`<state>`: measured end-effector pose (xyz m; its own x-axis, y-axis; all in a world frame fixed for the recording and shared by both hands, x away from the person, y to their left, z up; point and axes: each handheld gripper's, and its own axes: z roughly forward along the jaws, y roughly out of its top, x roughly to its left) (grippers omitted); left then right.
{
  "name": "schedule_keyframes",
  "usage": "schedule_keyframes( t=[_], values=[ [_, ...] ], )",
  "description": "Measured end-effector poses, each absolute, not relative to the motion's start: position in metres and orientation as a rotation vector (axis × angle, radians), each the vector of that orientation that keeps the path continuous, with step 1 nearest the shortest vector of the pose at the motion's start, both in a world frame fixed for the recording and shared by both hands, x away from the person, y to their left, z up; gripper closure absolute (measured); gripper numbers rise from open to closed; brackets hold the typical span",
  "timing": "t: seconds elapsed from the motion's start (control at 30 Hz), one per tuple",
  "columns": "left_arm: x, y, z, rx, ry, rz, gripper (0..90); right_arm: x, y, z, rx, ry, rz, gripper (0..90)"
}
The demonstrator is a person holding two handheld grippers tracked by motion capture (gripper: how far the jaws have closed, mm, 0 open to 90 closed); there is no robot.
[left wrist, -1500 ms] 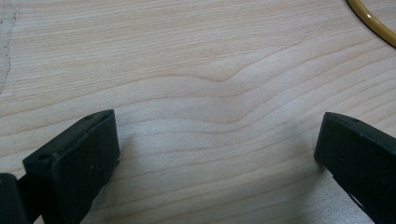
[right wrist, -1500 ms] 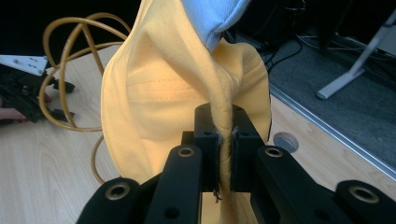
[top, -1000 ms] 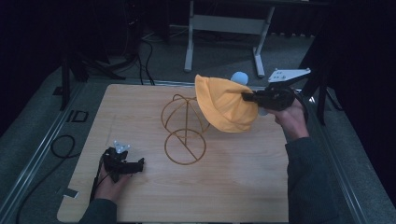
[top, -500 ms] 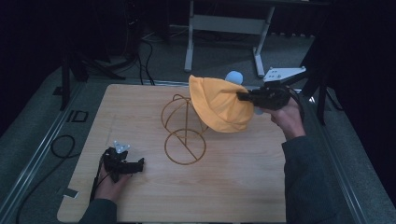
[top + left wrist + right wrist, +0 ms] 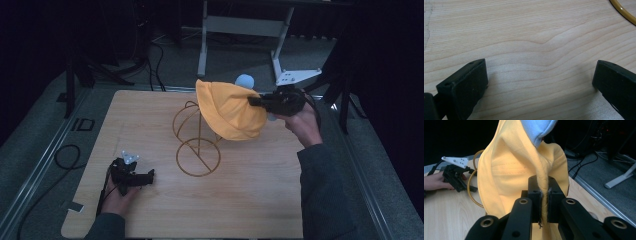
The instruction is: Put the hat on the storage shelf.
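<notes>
A yellow cap (image 5: 227,110) with a pale blue part (image 5: 244,80) at its top hangs in the air over the right side of a gold wire stand (image 5: 196,137). My right gripper (image 5: 256,101) is shut on a pinched fold of the cap's cloth (image 5: 544,202), held out level from the right. The cap's body (image 5: 509,172) hangs down and away from the jaws. My left gripper (image 5: 148,175) rests low on the wooden table (image 5: 250,200) at the front left, open, with bare wood (image 5: 539,75) between its fingers. The stand's ring base (image 5: 622,11) lies beyond it.
The stand's round base ring (image 5: 198,158) sits mid-table. A white metal frame (image 5: 240,30) and cables (image 5: 65,157) lie on the grey floor behind and left of the table. A metal rail (image 5: 370,190) runs along the table's right side.
The right hand has carried the cap a little to the left, closer over the stand. The left gripper has stayed where it was.
</notes>
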<state>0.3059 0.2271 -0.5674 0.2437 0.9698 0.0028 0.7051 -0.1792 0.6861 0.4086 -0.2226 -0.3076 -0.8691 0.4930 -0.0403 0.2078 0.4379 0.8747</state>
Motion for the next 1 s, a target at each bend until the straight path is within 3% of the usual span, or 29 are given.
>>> schedule_keyframes(
  t=[1.0],
  values=[
    [0.306, 0.227, -0.567, 1.955, 1.524, 0.608, 0.2, 0.411, -0.145, -0.291, 0.455, 2.469, 1.331, 82.7]
  ],
)
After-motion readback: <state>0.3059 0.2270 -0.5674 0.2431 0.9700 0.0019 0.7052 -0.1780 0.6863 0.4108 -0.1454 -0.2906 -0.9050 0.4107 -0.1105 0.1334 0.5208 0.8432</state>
